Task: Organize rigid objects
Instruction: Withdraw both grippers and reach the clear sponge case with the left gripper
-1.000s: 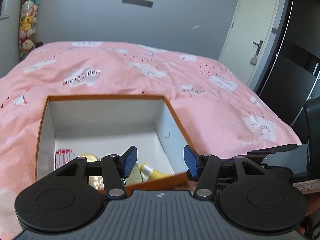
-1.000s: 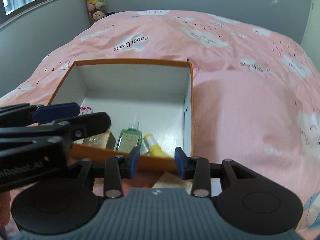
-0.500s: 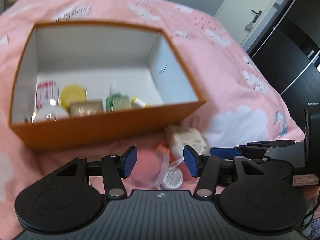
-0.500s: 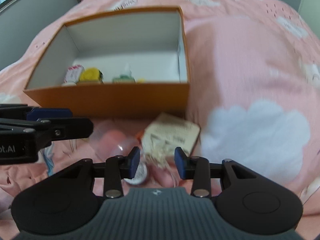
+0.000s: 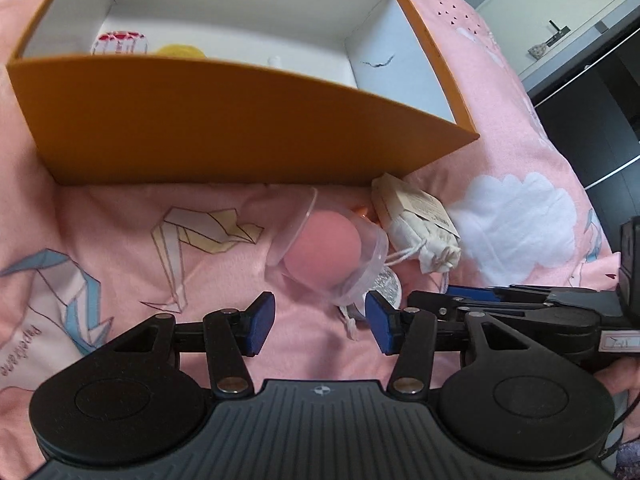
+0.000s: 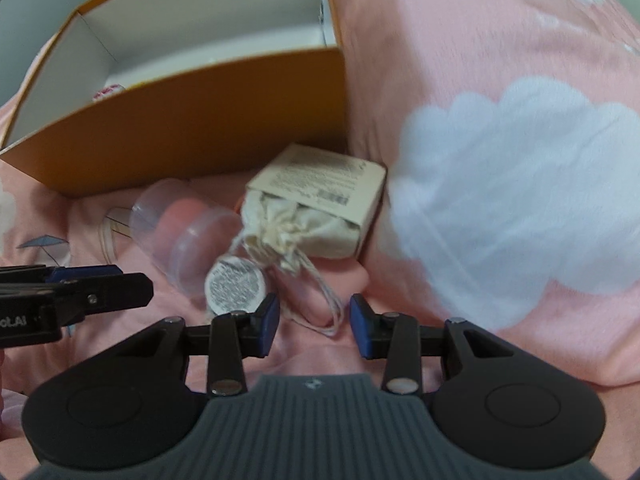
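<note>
We hold the left hand-held gripper (image 5: pixel 320 322) spread and empty just short of the clear plastic case with a pink sponge ball (image 5: pixel 332 254), which lies on the pink cloud-print bed cover (image 5: pixel 120 240) beside the orange cardboard box (image 5: pixel 224 128). Our right hand-held gripper (image 6: pixel 314 326) is also apart, gripping nothing, over the drawstring of the cream cloth pouch in its paper sleeve (image 6: pixel 316 204).

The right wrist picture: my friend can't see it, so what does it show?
Open blue-tipped gripper fingers hang over a pink bedspread, above a cloth drawstring pouch in a card sleeve and a clear case. Behind stands an orange box.
</note>
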The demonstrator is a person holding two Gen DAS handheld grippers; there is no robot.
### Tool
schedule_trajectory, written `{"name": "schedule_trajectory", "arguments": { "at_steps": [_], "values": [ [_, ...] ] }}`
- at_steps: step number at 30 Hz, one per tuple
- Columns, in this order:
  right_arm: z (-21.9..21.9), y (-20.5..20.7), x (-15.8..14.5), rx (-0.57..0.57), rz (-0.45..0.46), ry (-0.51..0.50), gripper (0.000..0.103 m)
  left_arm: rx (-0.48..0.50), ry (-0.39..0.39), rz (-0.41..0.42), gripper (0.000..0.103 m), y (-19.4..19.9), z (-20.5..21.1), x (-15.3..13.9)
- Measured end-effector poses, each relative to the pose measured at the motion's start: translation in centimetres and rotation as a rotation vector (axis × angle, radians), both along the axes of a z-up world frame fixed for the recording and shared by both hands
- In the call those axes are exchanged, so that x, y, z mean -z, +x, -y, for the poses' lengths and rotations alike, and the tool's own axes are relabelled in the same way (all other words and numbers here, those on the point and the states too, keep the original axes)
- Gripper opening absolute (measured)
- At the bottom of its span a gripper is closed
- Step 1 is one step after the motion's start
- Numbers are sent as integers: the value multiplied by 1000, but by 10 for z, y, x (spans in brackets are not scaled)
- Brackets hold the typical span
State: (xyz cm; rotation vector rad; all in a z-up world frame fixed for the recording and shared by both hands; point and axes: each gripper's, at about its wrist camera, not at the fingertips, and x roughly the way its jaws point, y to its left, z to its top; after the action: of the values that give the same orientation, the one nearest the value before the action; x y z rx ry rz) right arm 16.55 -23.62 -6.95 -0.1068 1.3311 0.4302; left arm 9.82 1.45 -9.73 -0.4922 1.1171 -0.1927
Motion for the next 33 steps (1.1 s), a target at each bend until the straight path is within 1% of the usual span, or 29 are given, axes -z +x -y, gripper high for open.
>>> {"name": "schedule_trajectory", "arguments": {
  "at_steps": [2,5,6,8,11,13,15,18,21,24,25,26,28,30,33],
  "values": [
    [2,1,5,9,-19,5,38,11,-13,-6,59,2,3,4],
    [6,1,13,20,-30,-4,38,29,-8,-10,59,4,8,8],
    [6,2,15,22,-34,-1,38,31,3,-6,59,5,9,8],
    [8,2,16,26,-28,4,38,41,49,17,59,5,14,4],
    [8,1,12,14,0,7,40,61,101,58,68,5,19,-3],
    [6,0,9,1,19,-5,40,72,150,75,77,7,23,-6],
    [2,3,11,-7,26,-19,40,92,192,92,80,9,27,-9],
    [-1,8,11,-26,28,-30,40,116,226,109,84,13,32,-11],
    [-7,12,9,-73,39,-54,42,145,260,134,86,17,37,-11],
    [-20,20,0,-137,84,-81,49,162,283,142,86,21,41,-9],
    [-20,21,-2,-156,98,-91,49,162,285,142,86,23,41,-8],
    [-22,24,1,-177,101,-95,49,160,282,138,85,25,41,-6],
    [-26,29,5,-207,92,-91,49,153,268,134,78,28,39,-4],
    [-29,32,8,-234,82,-77,49,142,255,124,77,31,38,0],
    [-31,35,16,-250,58,-67,56,118,225,123,74,31,33,1]
  ]
}}
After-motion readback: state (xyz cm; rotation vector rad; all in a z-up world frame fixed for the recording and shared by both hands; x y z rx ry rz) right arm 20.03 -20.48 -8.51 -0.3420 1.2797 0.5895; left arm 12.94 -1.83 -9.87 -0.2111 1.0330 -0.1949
